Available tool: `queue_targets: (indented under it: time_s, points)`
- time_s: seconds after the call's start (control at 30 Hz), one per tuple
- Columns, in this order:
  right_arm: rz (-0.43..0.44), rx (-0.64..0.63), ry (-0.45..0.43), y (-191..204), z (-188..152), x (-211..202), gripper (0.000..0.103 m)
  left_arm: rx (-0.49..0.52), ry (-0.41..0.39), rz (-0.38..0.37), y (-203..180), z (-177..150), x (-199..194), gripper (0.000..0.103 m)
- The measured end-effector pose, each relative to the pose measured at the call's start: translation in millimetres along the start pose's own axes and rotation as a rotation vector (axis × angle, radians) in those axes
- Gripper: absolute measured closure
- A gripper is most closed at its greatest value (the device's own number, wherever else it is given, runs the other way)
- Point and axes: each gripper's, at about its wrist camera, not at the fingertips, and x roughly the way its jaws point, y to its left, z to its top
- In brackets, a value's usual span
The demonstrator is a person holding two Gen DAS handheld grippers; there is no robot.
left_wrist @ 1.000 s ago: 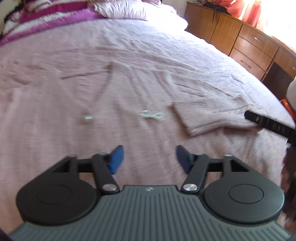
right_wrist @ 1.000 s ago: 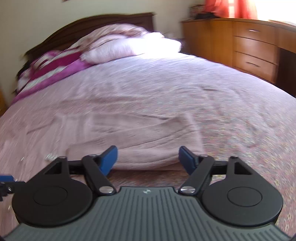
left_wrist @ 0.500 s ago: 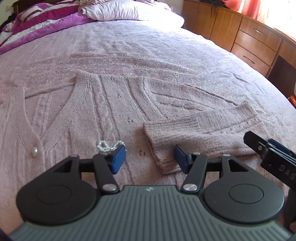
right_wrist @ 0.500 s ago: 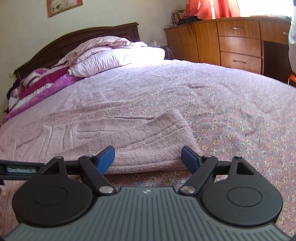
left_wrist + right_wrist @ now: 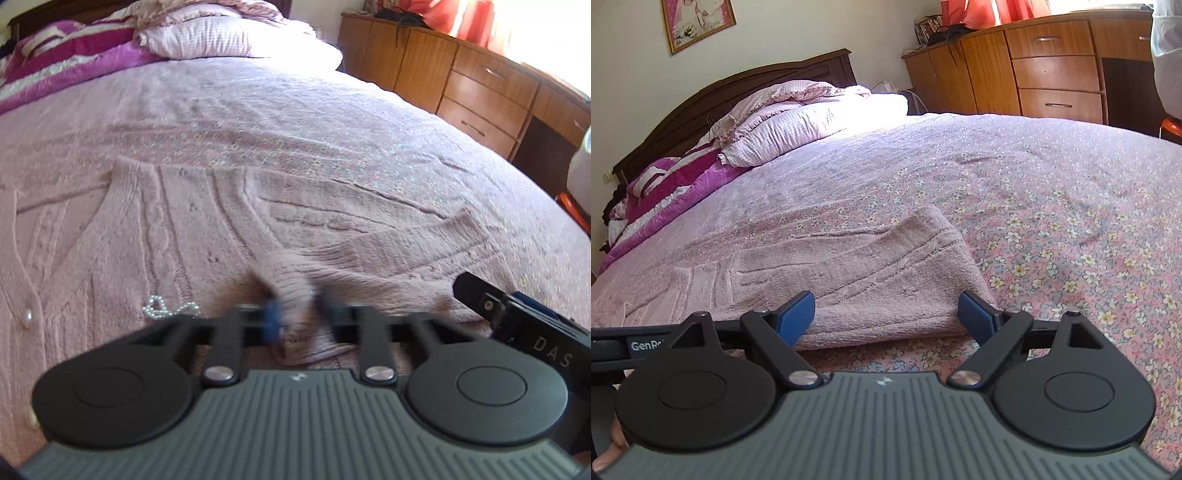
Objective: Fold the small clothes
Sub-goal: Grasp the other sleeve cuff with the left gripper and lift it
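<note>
The pale pink cable-knit cardigan with pearl buttons lies spread flat on the bed with the pink flowered bedspread, its front up and one ribbed sleeve cuff folded across the body towards the near edge. The left gripper has just been closing its jaws, and they now stand narrow with that cuff pinched between the blue pads, though motion blur hides how deep the bite is. The right gripper has just been opening; its jaws stand wide and hold nothing, set either side of the cardigan's folded side edge without pressing it.

The step in hand looks like securing the sleeve for a fold. To do it well, the left jaws should hold the full thickness of the ribbing, not a few loops, since loose knit stretches and slips. The right jaws would best close on the folded edge squarely before any lift, so both hands carry the cloth level. A small string of pearl beads lies on the knit just beside the left jaws and could snag.
</note>
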Motion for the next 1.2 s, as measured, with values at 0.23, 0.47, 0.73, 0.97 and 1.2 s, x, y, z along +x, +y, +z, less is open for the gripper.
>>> queue_targets:
  time_s: [0.23,0.47,0.73,0.97,1.2]
  points:
    - [0.026,0.024,-0.001,-4,1,1,0.009,0.085,-0.012,0.053,-18,2,-5,0.092]
    - [0.113,0.108,-0.030,-19,3,-9,0.008,0.042,-0.080,-0.005,-4,11,-35,0.093]
    - [0.106,0.043,-0.055,-12,4,-47,0.008,0.041,-0.162,0.000,8,18,-62,0.093]
    - [0.126,-0.002,-0.035,6,3,-57,0.008,-0.001,-0.197,0.029,40,29,-83,0.093]
    - [0.152,-0.043,-0.017,29,-2,-64,0.008,-0.022,-0.251,0.100,74,40,-114,0.093]
